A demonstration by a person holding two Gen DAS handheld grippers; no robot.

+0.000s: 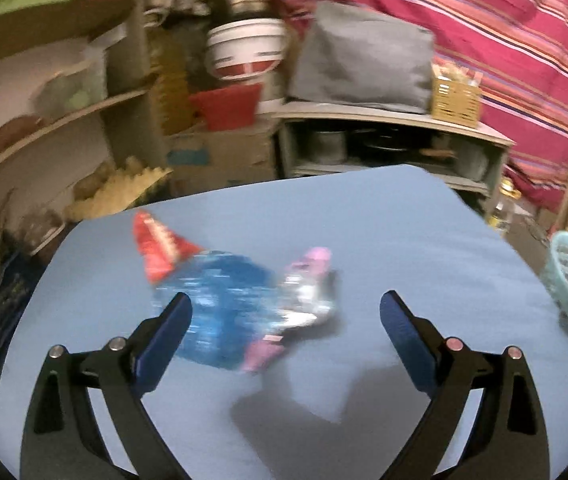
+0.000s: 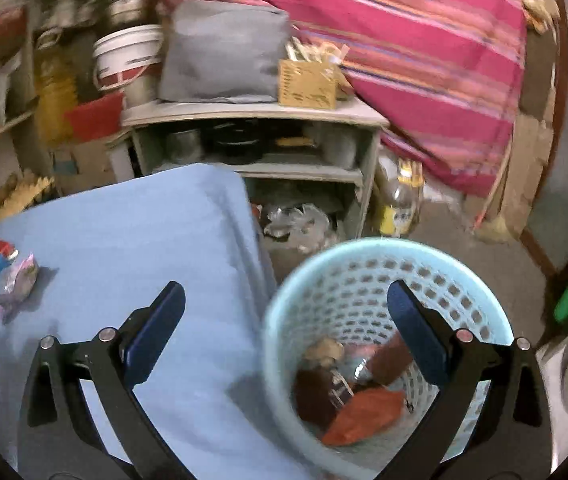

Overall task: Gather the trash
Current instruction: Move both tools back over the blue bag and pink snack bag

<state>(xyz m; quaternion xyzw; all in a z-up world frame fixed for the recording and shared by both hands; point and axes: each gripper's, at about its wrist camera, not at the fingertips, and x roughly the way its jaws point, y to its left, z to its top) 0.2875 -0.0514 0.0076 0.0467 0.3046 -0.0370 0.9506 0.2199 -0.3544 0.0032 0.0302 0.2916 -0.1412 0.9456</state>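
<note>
Desk point(image 1: 363, 216), blue-covered: three wrappers left, clustered.
- Red wrapper point(image 1: 156, 246), far left of cluster.
- Blue wrapper point(image 1: 220, 300), middle, overlapping the red one.
- Pink-and-silver wrapper point(image 1: 303, 292), right, touching the blue.

Basket point(image 2: 280, 320), pale blue, perforated, on the floor just right of the desk: already holding an orange wrapper point(image 2: 363, 412) and brown scraps.

Left gripper point(image 1: 285, 316): wide open, empty, above the near side of the cluster.
Right gripper point(image 2: 285, 308): wide open, empty, over the basket's near left rim.

Risks, as judged:
- Overlap of wrappers: likely to lift two at once, or drag one off the desk's edge.
- Thin foil: prone to slipping from a shallow pinch.
- Heavy motion blur: aim over the cluster uncertain.
</note>
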